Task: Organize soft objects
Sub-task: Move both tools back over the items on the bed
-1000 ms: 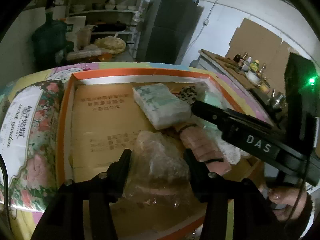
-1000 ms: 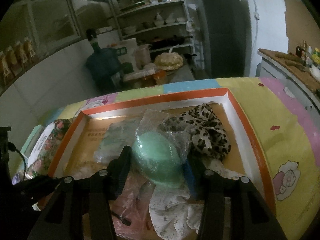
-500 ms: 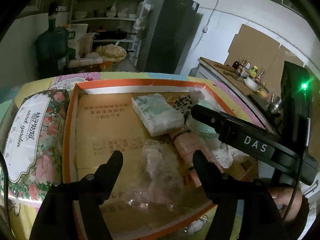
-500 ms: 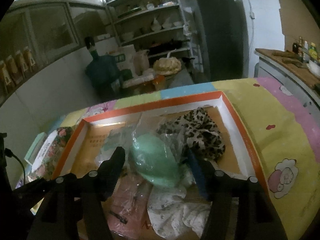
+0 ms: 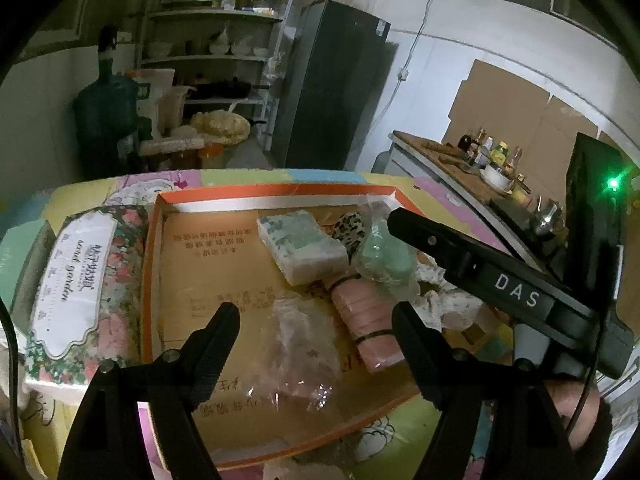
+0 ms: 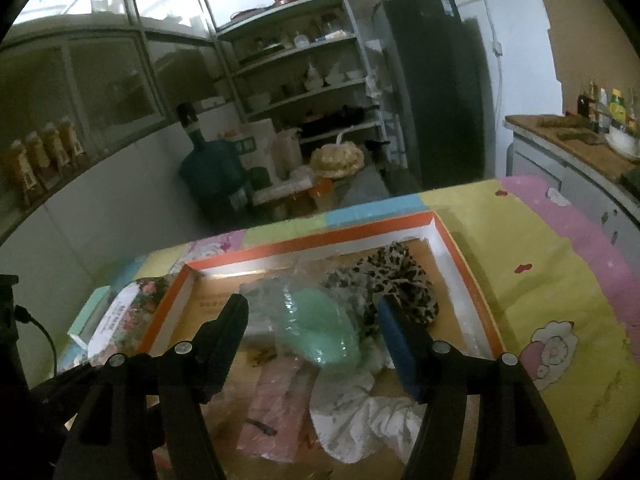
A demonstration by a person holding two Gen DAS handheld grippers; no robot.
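A shallow orange-rimmed box (image 5: 276,192) holds the soft things. My left gripper (image 5: 316,316) hangs just above a clear plastic bag with something pale pink inside (image 5: 296,344); its jaws are opening and touch nothing. Beyond lie a tissue pack (image 5: 300,244), a pink rolled cloth (image 5: 360,320), a leopard-print cloth (image 5: 348,232) and a white cloth (image 5: 444,300). My right gripper (image 6: 312,304) is open above a bagged green sponge (image 6: 320,332), clear of it. The leopard-print cloth (image 6: 400,280) lies to the right of the sponge. One right-gripper finger (image 5: 432,240) crosses the left wrist view.
A floral-printed package (image 5: 80,280) lies left of the box on the colourful tablecloth (image 6: 540,280). A hand (image 5: 576,412) holds the right gripper. Beyond the table stand a water jug (image 6: 212,168), shelves (image 6: 304,72) and a dark fridge (image 6: 436,80); a counter with bottles (image 6: 580,136) is at the right.
Both grippers went from closed on their bags to wide apart and lifted back. The plastic bag and the green sponge now lie loose in the box.
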